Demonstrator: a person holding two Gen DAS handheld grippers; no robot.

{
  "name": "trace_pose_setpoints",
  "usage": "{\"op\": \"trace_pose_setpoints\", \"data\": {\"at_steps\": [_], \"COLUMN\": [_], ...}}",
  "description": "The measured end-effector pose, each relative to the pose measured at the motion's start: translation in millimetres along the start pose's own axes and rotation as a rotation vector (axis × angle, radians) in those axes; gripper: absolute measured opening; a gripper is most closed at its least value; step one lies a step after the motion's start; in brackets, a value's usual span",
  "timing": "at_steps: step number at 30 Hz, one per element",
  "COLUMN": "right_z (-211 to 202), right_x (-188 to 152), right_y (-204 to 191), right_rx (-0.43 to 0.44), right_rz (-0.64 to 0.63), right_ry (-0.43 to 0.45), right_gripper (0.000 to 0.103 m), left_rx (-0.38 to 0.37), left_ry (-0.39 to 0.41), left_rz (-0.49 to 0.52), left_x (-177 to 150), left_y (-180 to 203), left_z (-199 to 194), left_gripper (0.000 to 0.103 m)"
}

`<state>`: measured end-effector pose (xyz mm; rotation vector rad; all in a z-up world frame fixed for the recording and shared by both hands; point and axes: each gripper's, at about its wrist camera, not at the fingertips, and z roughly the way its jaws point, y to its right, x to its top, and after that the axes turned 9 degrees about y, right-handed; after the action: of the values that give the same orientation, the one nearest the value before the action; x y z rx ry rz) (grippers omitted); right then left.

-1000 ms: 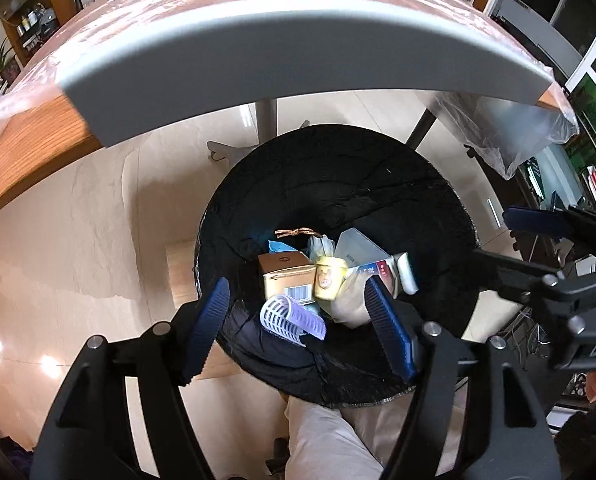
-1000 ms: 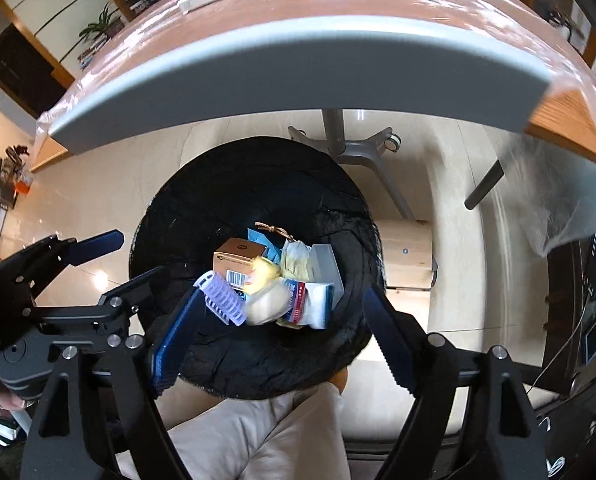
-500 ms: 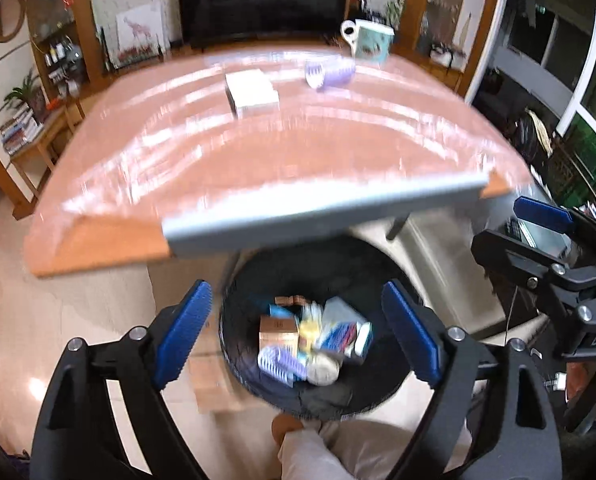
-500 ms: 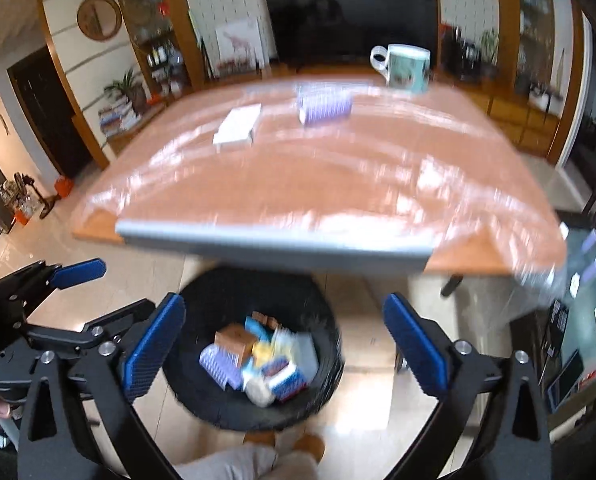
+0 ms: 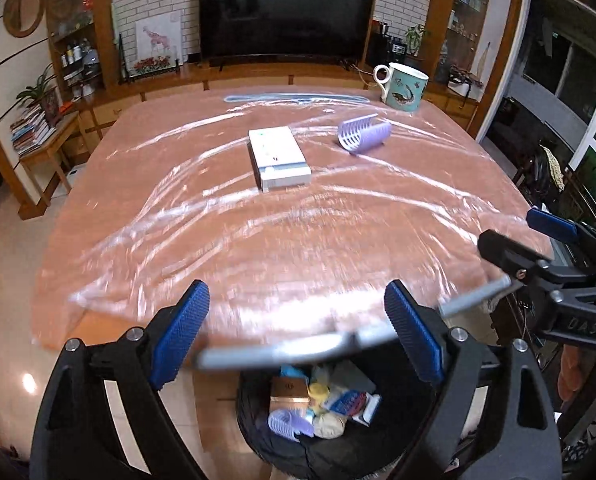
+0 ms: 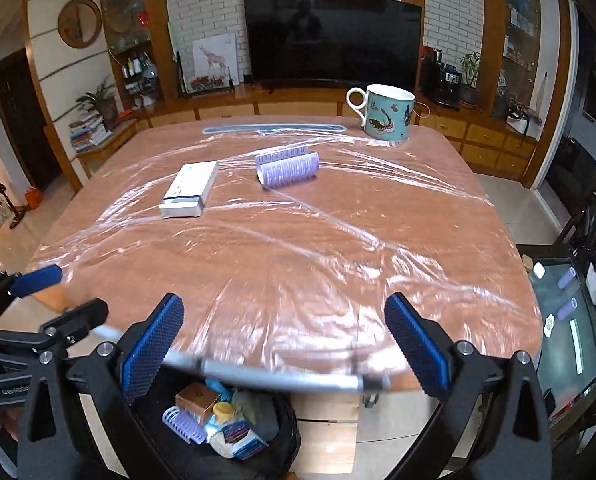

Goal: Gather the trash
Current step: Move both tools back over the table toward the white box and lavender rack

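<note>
A white box and a purple hair roller lie on the plastic-covered wooden table, far side. A black trash bin stands on the floor below the table's near edge, holding a brown box, a purple roller and wrappers. My left gripper is open and empty above the near edge. My right gripper is open and empty too, beside it; its arm shows in the left wrist view.
A teal patterned mug stands at the table's far right corner. A blue strip lies along the far edge. A TV and wooden cabinets stand behind the table. A dark side table is at the right.
Both grippers have risen from over the trash bin to above the table's near edge and tilted up toward the tabletop. Both stay open and empty.
</note>
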<state>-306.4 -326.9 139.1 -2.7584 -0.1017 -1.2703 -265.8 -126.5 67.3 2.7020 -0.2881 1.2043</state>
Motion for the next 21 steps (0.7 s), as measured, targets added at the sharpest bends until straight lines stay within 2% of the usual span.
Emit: {"op": "trace_pose_setpoints", "data": {"at_steps": [7,12,17,21], "right_z": [44.7,80.0,119.4,148.4], "right_x": [30.4,50.5,68.3,78.5], "right_y": [-4.0,2.9,9.4,12.0], "right_rx": [-0.046,-0.046,0.001,0.048], "right_rz": [-0.021,-0.05,-0.078,-0.114], "right_ry": [-0.011,-0.034,-0.08,-0.111], "right_gripper": [0.098,0.094,0.092,0.092], "left_rx": [-0.028,-0.03,0.0,0.002], "left_ry": [-0.032,-0.058,-0.071,-0.082], "left_rz": [0.046,0.064,0.059,0.007], "left_x": [28.4,46.5,63.1,74.6], "left_y": [-12.6,-13.5,-9.1,-11.9], "left_z": [41.9,71.3,98.5,116.6], "left_gripper": [0.09,0.09,0.09,0.09]}}
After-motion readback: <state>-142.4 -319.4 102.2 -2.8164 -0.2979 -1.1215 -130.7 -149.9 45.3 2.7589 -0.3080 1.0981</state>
